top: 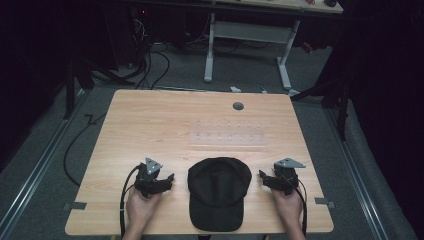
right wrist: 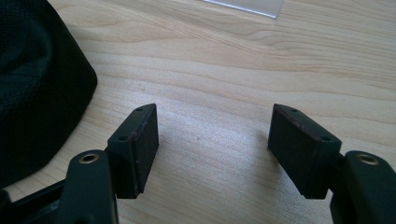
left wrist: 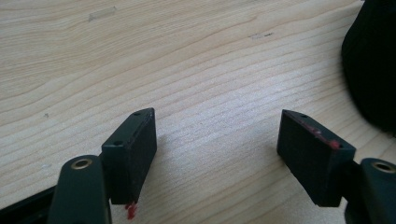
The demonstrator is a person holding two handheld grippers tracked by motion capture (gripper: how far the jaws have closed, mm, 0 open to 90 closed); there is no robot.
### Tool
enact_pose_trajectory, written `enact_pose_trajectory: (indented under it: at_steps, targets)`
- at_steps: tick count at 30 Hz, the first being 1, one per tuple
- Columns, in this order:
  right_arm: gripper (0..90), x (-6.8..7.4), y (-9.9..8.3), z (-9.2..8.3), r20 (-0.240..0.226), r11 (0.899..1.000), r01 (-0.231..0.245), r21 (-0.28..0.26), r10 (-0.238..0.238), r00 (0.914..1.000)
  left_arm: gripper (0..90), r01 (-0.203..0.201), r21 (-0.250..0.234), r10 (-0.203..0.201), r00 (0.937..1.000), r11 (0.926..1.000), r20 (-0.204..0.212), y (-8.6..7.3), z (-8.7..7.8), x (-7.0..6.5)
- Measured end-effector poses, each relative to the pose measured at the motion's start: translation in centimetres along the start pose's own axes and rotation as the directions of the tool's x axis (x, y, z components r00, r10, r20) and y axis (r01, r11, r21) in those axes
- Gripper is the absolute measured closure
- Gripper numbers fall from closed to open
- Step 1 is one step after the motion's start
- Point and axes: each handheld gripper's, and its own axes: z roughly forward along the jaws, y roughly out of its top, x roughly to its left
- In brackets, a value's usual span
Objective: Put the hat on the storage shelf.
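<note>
A black cap (top: 219, 192) lay on a wooden table (top: 150, 125), between two hand-held grippers. The left gripper (top: 165, 181) rested just left of the cap, jaws spread wide over bare wood, holding nothing. The right gripper (top: 266, 179) sat just right of the cap, jaws likewise wide apart and empty. A clear plastic sheet (top: 229, 136) lay beyond both grippers.

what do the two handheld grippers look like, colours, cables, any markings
Both the left gripper and the right gripper are black, each topped with a grey three-cornered plate and trailing a black cable. Their jaws are flat rectangular blocks with small screw holes; brass-coloured rings sit in the arms behind them. The left one's pads show red flecks. No sleeves visible.
</note>
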Motion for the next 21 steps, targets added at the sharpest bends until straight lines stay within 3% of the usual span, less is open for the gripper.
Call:
enact_pose_trajectory:
  at_steps: [21]
  targets:
    - [34.1,-0.02,-0.03,-0.04,-0.004,1.000,-0.004,0.001,0.004,1.0000,28.6,-0.001,0.001,0.001,1.0000,1.0000,-0.001,0.00,-0.03,0.03]
